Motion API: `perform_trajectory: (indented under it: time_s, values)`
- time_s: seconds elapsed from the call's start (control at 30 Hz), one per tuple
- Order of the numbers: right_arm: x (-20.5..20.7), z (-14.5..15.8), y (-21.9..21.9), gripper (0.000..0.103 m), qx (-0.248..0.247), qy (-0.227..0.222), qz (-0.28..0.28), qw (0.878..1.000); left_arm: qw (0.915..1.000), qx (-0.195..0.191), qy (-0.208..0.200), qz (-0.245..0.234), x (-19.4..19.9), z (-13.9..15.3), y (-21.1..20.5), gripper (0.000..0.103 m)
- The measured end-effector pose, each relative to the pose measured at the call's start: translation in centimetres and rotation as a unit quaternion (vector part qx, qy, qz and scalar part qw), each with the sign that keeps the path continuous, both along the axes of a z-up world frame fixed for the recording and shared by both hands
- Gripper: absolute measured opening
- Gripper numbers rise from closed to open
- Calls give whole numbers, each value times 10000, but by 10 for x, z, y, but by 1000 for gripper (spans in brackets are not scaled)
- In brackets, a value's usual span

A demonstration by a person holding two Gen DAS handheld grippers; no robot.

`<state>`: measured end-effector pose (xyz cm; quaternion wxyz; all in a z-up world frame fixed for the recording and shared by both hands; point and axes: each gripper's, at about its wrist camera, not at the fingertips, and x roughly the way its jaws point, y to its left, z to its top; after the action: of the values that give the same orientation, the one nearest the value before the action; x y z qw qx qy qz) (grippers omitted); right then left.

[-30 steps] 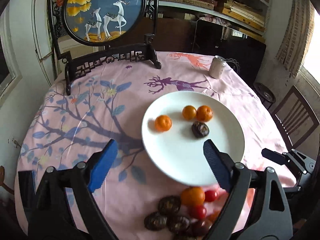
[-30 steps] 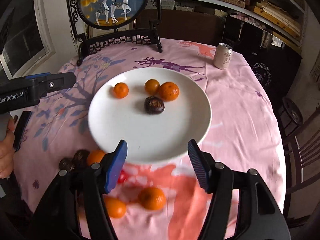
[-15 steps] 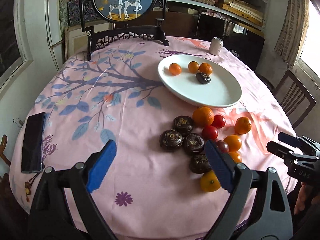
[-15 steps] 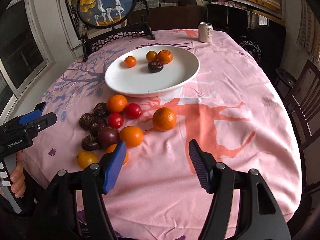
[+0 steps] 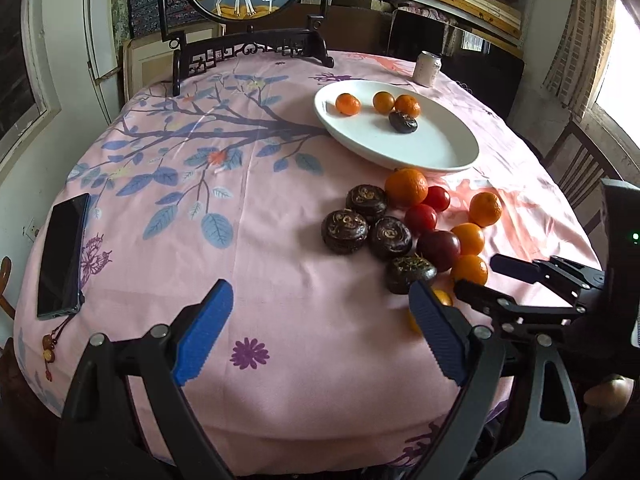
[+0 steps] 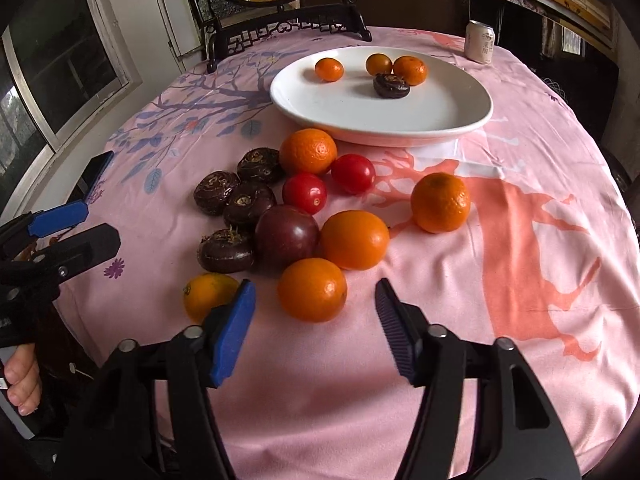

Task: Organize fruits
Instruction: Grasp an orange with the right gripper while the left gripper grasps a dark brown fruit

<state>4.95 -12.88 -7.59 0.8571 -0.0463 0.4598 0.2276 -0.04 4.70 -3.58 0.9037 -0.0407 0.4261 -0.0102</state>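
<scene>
oranges (image 6: 312,289) loose on tablecloth (image 6: 520,240), right gripper (image 6: 316,320) jaws closing, empty

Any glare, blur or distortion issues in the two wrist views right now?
Left wrist: window blown out at right, strong fisheye bend at the edges, fruit sharp. Right wrist: soft even light, faint sheen on the plate, no motion blur, dark vignette in the corners.

Small pale metal drinks can (image 6: 480,42) at far edge of pink printed tablecloth (image 6: 520,240): dark characters on its side, too small/blurred to read. No other legible text, labels, nos. or signs in either view.
</scene>
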Motion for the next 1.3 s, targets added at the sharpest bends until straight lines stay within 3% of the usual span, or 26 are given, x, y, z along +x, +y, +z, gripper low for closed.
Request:
perform_trajectory:
  time_s: [0.17,0.37,0.53,0.67,0.87,1.3]
  values:
    - [2,-5,4,37,-65,17,56,10000,9996,27,119,-239,0,-5,-13,91]
    - [-11,12,-32,37,-92,-249,-369,9990,9977,-99,479,-470,21,-21,-39,91]
    - [-17,11,-54,37,91,-211,-522,9984,9964,96,733,-418,45,-36,-60,90]
    - [-18,11,-62,37,202,-208,-545,9981,9948,-155,934,-379,56,-47,-62,74]
    - [-16,10,-67,37,290,-153,-555,9979,9951,-280,812,-480,55,-44,-67,42]
    - [-19,15,-52,37,295,-178,-369,9987,9985,-368,276,-290,31,-8,-47,41]
